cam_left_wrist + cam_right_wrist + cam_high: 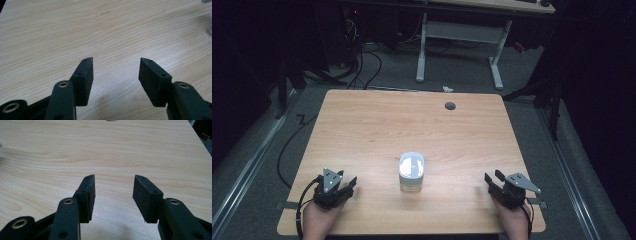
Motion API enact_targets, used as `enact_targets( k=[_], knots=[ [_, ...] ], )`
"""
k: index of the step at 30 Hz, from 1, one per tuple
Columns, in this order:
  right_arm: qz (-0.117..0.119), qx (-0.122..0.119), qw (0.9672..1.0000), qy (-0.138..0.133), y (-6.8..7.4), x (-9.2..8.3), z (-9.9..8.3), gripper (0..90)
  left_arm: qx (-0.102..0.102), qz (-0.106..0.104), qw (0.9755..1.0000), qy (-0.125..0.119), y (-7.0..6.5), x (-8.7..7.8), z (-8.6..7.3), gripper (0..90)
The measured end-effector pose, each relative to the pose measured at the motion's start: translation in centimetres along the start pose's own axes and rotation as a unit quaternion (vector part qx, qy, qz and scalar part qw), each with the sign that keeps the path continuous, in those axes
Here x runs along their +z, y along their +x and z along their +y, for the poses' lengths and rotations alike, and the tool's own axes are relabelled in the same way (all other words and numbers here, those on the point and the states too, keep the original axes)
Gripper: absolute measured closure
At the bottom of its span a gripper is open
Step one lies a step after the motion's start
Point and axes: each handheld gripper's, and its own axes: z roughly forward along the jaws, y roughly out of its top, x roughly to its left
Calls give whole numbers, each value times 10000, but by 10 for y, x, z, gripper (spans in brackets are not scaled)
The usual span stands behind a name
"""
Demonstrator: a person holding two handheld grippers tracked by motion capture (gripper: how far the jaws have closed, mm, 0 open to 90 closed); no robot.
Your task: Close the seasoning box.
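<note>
A clear container with a white lid stands upright near the middle front of the wooden table. My left gripper rests at the front left of the table, open, with nothing between its jaws. My right gripper rests at the front right, also open and empty. Each gripper is well apart from the container, one on either side. A sliver of the container's edge shows at the right border of the left gripper view.
A round grommet hole sits near the table's far edge. Beyond the table stands a white desk frame, with cables on the grey floor. Dark curtains close both sides.
</note>
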Motion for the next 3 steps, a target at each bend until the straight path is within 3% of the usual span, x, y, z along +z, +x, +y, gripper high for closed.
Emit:
enact_targets(
  k=[3],
  knots=[
    [-14, -37, 10000, 7, 2, 0, 0, 525, -45, -19, 10000, -22, 1, 0, 2, 462]
  ],
)
